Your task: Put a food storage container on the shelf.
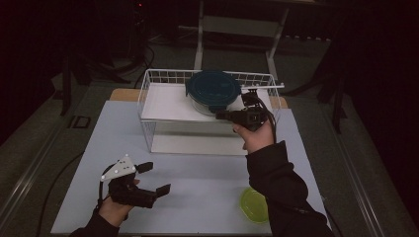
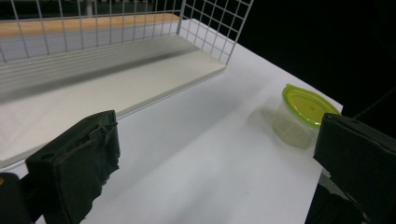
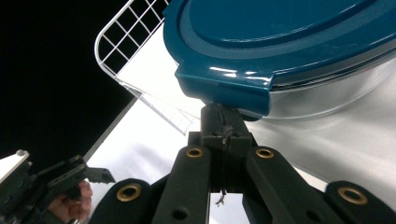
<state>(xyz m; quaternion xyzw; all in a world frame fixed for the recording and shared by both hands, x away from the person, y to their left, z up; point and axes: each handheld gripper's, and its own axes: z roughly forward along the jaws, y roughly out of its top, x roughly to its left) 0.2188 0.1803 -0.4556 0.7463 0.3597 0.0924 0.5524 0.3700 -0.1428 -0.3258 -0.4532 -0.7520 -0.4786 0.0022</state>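
Glass container with teal lid [image 1: 213,91]: on the upper shelf of the white wire rack [image 1: 148,94]. Right gripper [image 1: 221,115]: jaws closed together, tips under the lid's tab. Left gripper [image 1: 153,178]: jaws wide, empty, above the tabletop [image 1: 197,197]. Green-lidded container [image 1: 254,205]: near edge.

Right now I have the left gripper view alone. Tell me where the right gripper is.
Observer: The right gripper is up at the rack, its tips at a teal lid.
Operator: Say whether it's open.
Observer: Shut, jaws together right under the lid's tab; I can't tell if they pinch it.
Operator: Describe what the lid sits on.
Observer: A clear bowl on the rack's upper shelf, toward its right end.
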